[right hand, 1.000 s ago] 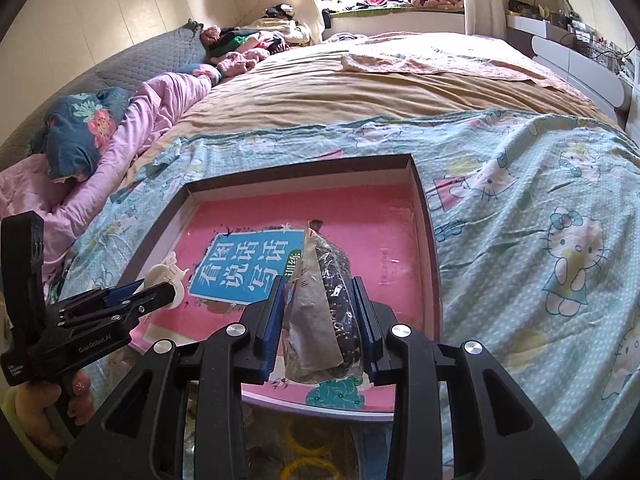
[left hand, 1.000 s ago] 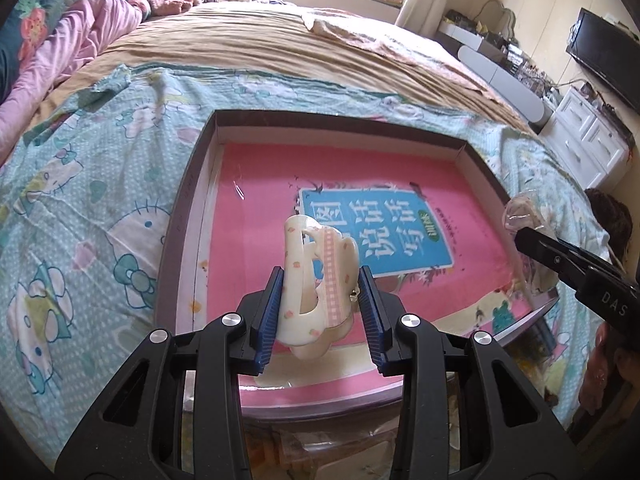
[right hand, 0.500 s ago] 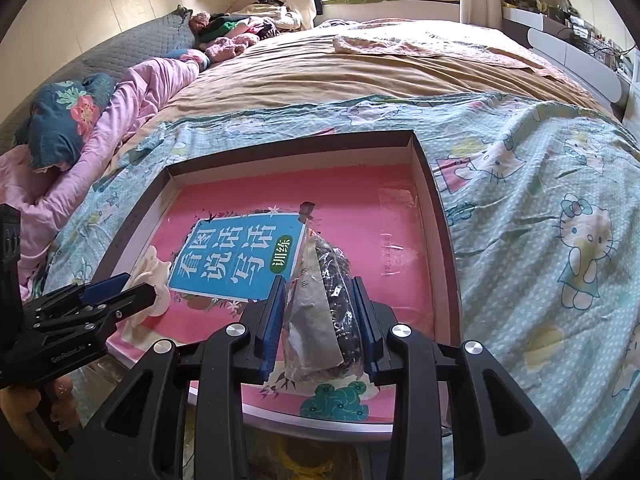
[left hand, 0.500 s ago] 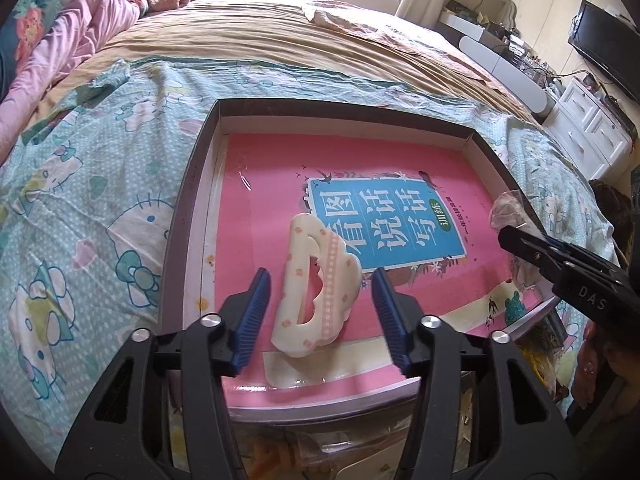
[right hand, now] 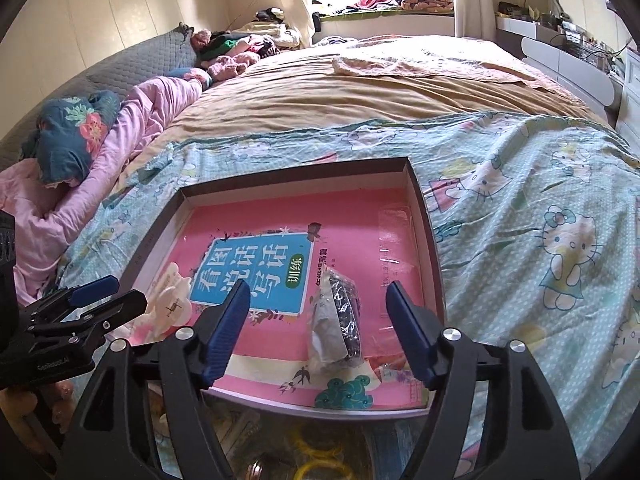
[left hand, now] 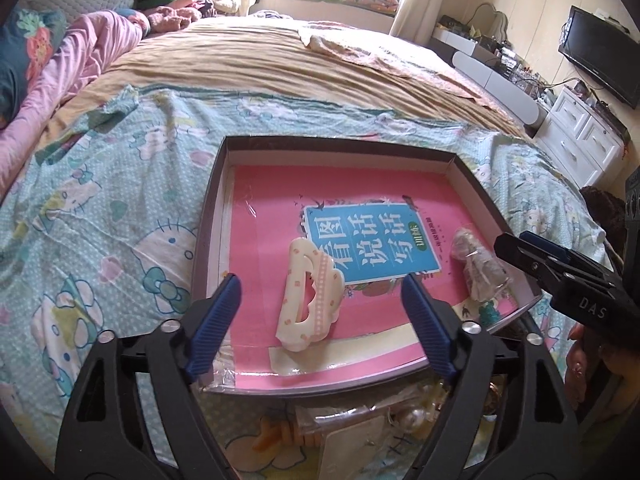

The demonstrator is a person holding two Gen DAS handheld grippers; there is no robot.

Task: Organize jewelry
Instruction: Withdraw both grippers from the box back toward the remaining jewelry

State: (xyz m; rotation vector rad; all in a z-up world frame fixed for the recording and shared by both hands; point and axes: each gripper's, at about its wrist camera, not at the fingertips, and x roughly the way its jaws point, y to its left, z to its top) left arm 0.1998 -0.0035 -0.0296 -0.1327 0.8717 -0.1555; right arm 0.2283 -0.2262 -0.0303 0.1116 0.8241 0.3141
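A cream hair claw clip (left hand: pixel 308 296) lies in the shallow dark-rimmed box (left hand: pixel 332 145) on the pink book. My left gripper (left hand: pixel 320 320) is open around and above the clip, not touching it. A small clear bag with dark jewelry (right hand: pixel 336 320) lies in the same box (right hand: pixel 428 240) near its right side. My right gripper (right hand: pixel 318 328) is open with the bag between its spread fingers, apart from it. The clip also shows in the right wrist view (right hand: pixel 170 304), and the bag in the left wrist view (left hand: pixel 478 264).
The box sits on a Hello Kitty blanket (left hand: pixel 104 208) on a bed. More packaged trinkets and yellow rings (right hand: pixel 320 464) lie just in front of the box's near edge. A pink quilt (right hand: pixel 132 128) lies far left, white drawers (left hand: pixel 580 136) far right.
Both grippers opened and pulled back a little. The left let go of the hair clip, the right let go of the jewelry bag; both items now lie in the box.
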